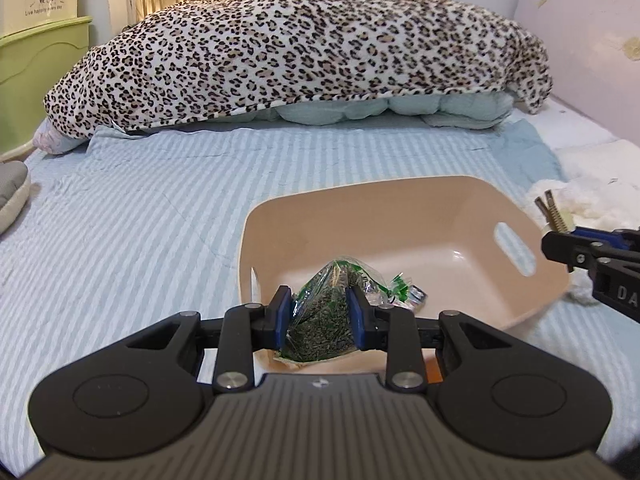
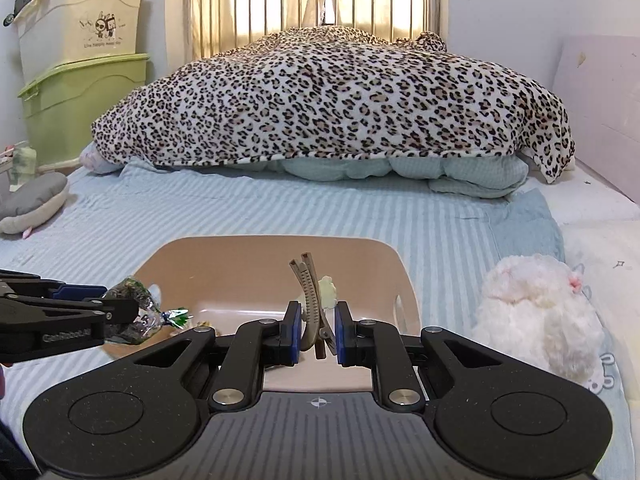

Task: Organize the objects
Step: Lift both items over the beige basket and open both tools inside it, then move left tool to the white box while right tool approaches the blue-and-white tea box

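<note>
The left claw [image 1: 319, 317] is clamped on a clear bag of dark green dried leaves [image 1: 320, 320], its blue pads [image 1: 283, 322] pressing both sides of it over the near edge of the beige plastic bin [image 1: 460, 216] that sits on the striped bed sheet [image 1: 140, 220]. The bag's lower end is cut off behind the claw body, and small shiny wrappers [image 1: 404, 294] just behind it in the bin are too crumpled to identify. The right claw [image 2: 316, 330] is closed on a tan hair clip [image 2: 310, 300] standing nearly upright above the same bin [image 2: 192, 256]; a pale decoration on the clip is hard to make out. In the left wrist view only the clip's tips [image 1: 550, 210] and part of the right claw show at the frame's right edge. A white plush toy [image 2: 536, 312] lies on the bed beside the bin, and a leopard-print blanket [image 2: 332, 100] covers heaped bedding farther back, hiding what lies beneath.
</note>
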Tool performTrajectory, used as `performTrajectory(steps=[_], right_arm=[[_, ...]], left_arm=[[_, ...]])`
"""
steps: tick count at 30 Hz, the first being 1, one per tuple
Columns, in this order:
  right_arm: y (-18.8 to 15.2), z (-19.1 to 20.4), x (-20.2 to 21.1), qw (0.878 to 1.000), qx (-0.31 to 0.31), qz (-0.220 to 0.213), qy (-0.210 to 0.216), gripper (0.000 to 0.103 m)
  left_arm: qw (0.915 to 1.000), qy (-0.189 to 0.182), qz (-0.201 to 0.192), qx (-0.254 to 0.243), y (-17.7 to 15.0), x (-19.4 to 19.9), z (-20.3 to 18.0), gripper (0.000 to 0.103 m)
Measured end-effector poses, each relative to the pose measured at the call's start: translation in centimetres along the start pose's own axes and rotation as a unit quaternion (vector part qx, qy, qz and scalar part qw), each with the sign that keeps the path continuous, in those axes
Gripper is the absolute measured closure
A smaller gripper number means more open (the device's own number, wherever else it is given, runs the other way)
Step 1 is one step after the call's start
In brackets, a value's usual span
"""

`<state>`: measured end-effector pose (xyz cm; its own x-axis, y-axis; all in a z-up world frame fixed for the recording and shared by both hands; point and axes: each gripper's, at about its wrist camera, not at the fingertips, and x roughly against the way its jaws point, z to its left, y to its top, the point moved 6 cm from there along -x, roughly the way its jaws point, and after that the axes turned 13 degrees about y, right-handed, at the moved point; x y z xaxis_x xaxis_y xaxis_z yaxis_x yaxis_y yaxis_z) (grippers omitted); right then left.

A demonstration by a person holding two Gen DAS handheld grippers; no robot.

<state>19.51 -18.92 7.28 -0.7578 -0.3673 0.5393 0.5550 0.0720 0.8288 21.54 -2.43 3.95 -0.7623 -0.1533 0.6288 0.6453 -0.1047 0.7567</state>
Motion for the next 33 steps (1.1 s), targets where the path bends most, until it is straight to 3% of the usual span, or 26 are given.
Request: performTrajectory(steps=[6, 11, 15, 20, 23, 24, 28, 33], right_arm=[[-0.1, -0.8, -3.8, 1.000, 0.011, 0.020, -0.017, 0.088], [-1.3, -1.6, -7.2, 0.998, 0.006, 0.061, -0.022, 0.088], [-2.4, -2.1, -9.0, 0.996, 0.003, 0.091, -0.027, 0.088], [-3.3, -2.3, -9.2, 0.995, -0.003, 0.092, -0.030, 0.087], [-3.1, -2.3, -8.2, 0.996, -0.008, 0.078, -0.030, 0.064], [-2.8, -2.3, -8.0, 0.997, -0.009, 0.074, -0.030, 0.055], [-2.4, -2.2, -5.9, 0.998, -0.011, 0.058, -0.031, 0.045], [-2.4, -1.9, -3.2, 0.998, -0.011, 0.052, -0.029, 0.030]], left_arm=[[0.9990, 0.028, 0.033, -0.009, -0.4, -4.5, -1.3, 0.071], [0.9966, 0.049, 0.060, -0.028, -1.7, -7.4, -1.8, 0.071], [0.9954, 0.061, 0.057, -0.048, -2.2, -8.1, -2.0, 0.071], [0.9961, 0.050, 0.058, -0.044, -2.0, -7.7, -2.3, 0.069], [0.9959, 0.060, 0.056, -0.039, -1.6, -6.9, -2.3, 0.066], [0.9959, 0.062, 0.054, -0.037, -1.5, -6.4, -2.2, 0.059], [0.9968, 0.064, 0.039, -0.026, -0.8, -4.1, -1.5, 0.034], [0.9975, 0.065, 0.020, -0.021, -0.6, -0.9, -0.7, 0.025]])
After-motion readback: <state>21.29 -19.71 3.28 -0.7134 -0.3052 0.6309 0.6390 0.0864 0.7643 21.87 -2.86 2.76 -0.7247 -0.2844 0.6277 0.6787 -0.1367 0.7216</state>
